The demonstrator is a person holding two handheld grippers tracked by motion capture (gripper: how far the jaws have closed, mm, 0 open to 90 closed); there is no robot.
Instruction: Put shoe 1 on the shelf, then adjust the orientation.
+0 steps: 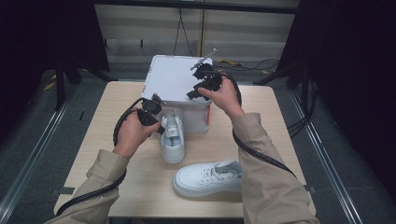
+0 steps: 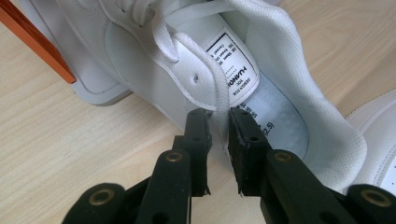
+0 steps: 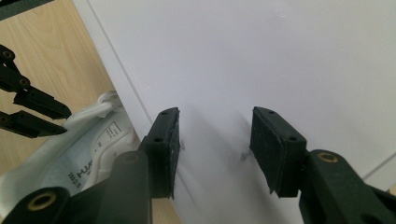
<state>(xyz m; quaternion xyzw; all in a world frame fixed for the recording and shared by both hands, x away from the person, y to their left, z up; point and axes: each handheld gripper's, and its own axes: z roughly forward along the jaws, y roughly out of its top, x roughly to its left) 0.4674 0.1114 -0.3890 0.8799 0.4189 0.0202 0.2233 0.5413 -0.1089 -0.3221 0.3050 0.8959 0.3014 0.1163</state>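
Lace (image 2: 215, 88) first: thin, white, pinched between the black jaws of the left claw (image 2: 219, 119). Jaws almost shut, with just the lace in the tiny gap. Belongs to the near shoe (image 1: 172, 140), which stands at the middle of the table (image 1: 116, 158) with its toe toward 12 o'clock. Toe end cut off at the top of the left gripper view. Shows the label inside the shoe there, but too small to read well. From the high view, lace too small to make out; just the left claw at 10 o'clock of the shoe, on its open top.

Next, second shoe (image 1: 205, 178) at 5 o'clock of the first one, toe toward 9 o'clock. Heel hidden under the tan sleeve (image 1: 261, 168).

Then white box (image 1: 170, 77) at 12 o'clock of the table, with an orange strip (image 1: 208, 114) down its near corner. Far edges cut off in the right gripper view, so just a flat white lid there.

Last, right claw (image 1: 192, 95) at 1 o'clock of the first shoe, over the lid. Jaws about half open, nothing between them. Cannot tell if the tips touch the lid. Lets the left claw and the first shoe peek in at 8 o'clock of the right gripper view.
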